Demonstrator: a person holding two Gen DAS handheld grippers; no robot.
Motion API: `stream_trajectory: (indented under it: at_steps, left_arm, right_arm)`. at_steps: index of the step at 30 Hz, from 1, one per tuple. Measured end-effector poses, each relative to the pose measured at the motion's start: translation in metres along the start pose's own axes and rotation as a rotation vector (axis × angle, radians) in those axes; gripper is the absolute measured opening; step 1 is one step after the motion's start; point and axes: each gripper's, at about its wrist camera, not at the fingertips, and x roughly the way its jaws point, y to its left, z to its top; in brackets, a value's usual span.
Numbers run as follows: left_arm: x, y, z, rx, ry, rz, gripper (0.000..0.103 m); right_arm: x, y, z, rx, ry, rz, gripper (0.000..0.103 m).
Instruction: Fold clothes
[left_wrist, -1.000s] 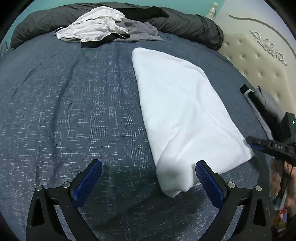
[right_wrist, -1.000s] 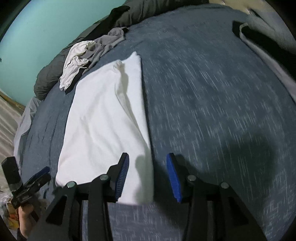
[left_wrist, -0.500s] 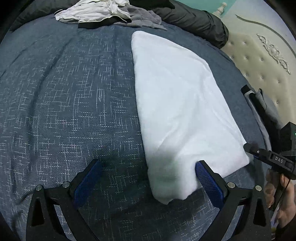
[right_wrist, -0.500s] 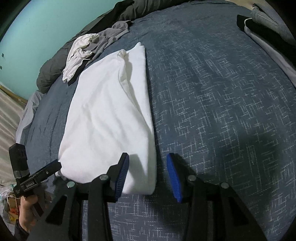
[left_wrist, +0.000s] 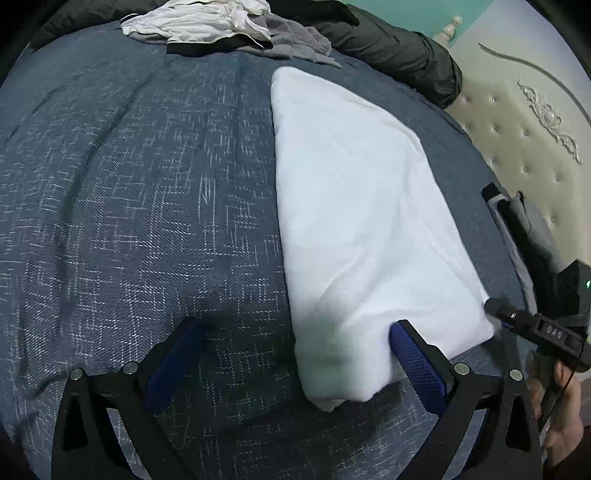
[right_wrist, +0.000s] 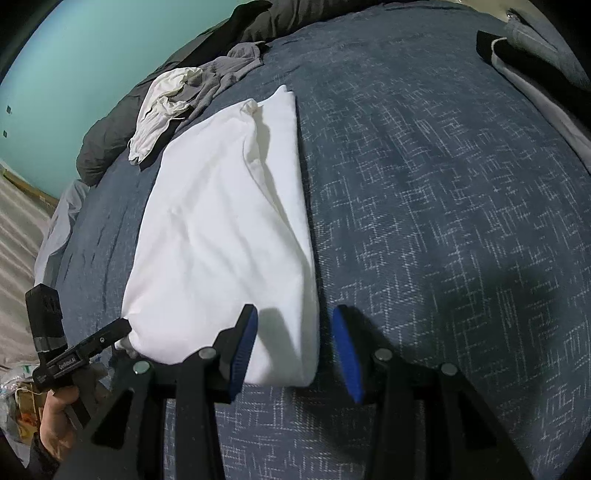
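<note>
I see a smooth, matt white folded cloth garment (left_wrist: 354, 221) on a coarse-woven blue bedspread (left_wrist: 147, 221); my left gripper (left_wrist: 295, 354) has matt black plastic arms, textured blue pads (left_wrist: 417, 358).

Dim, cool light; soft shadows pool under the fingers (left_wrist: 417, 354) on the bed (right_wrist: 443, 184), heavy fisheye bending, black vignetted corners.

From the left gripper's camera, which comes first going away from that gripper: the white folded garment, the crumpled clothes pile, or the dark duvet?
From the left gripper, in the left wrist view:
1. White folded garment: its near corner lies between the open fingers, to the right.
2. Crumpled clothes pile: far side of the bed, top centre.
3. Dark duvet: along the bed's far edge, just behind the pile; close to call.
</note>
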Motion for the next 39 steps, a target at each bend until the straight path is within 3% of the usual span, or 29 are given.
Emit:
stream_trajectory:
  at_steps: [5,8,20,28,30,34,39]
  left_arm:
    - [-0.006,0.001,0.003,-0.014,-0.018,0.010,0.103]
    - [-0.006,0.011,0.008,-0.037,-0.036,0.064,0.103]
    - [0.004,-0.010,-0.004,0.111,-0.004,0.185,0.103]
    - [-0.001,-0.004,0.004,0.085,0.010,0.119,0.098]
    - [-0.002,-0.004,0.005,0.076,0.014,0.097,0.096]
    - [-0.004,-0.004,0.008,0.064,0.020,0.060,0.087]
    - [-0.007,-0.005,0.000,0.038,0.043,0.023,0.084]
  right_arm:
    - [-0.001,0.000,-0.001,0.006,-0.002,0.008,0.043]
    - [-0.002,0.000,0.000,0.009,-0.005,0.011,0.043]
    - [-0.005,-0.003,0.002,0.025,-0.016,0.007,0.043]
    - [-0.001,-0.004,0.005,0.039,-0.013,-0.013,0.043]
    - [0.001,-0.003,0.007,0.036,-0.006,-0.014,0.053]
    - [0.010,0.005,0.008,0.011,0.025,-0.009,0.054]
    - [0.018,0.010,0.005,-0.005,0.044,-0.018,0.057]
